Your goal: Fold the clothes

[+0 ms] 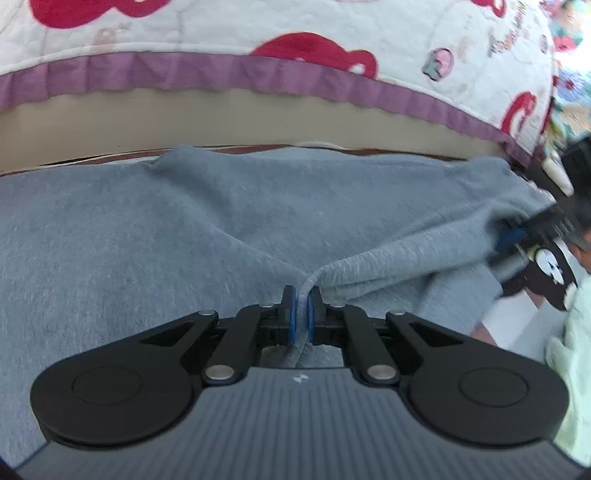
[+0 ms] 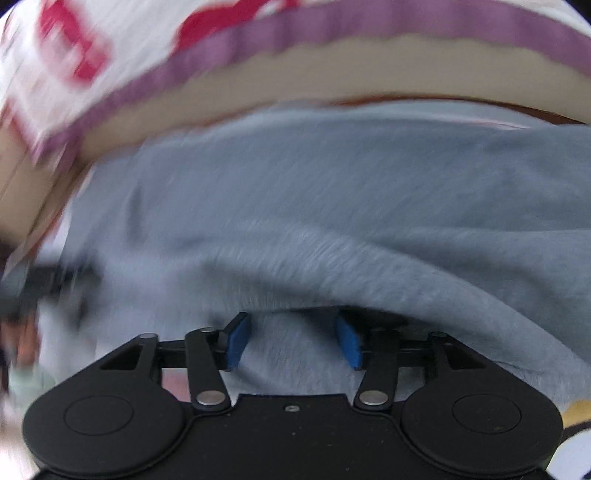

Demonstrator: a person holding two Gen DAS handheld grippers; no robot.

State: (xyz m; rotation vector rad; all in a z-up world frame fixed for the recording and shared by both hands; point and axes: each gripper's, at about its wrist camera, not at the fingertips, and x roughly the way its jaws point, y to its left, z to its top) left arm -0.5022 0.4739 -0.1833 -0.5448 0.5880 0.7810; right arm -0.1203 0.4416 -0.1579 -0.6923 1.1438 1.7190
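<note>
Grey garment [image 1: 184, 229] spread flat beside quilted bed cover [image 1: 221, 33]. Left gripper [image 1: 302, 310] jaws clamped on ribbed hem; right gripper [image 2: 293, 341] jaws apart under raised fold. Keep hem taut, carry edge level, avoid bunching.

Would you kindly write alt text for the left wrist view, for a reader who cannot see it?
The left gripper is shut on a raised fold of a grey garment spread across the surface. Behind lies a white quilt with red shapes and a purple border; the right gripper shows blurred at right.
</note>
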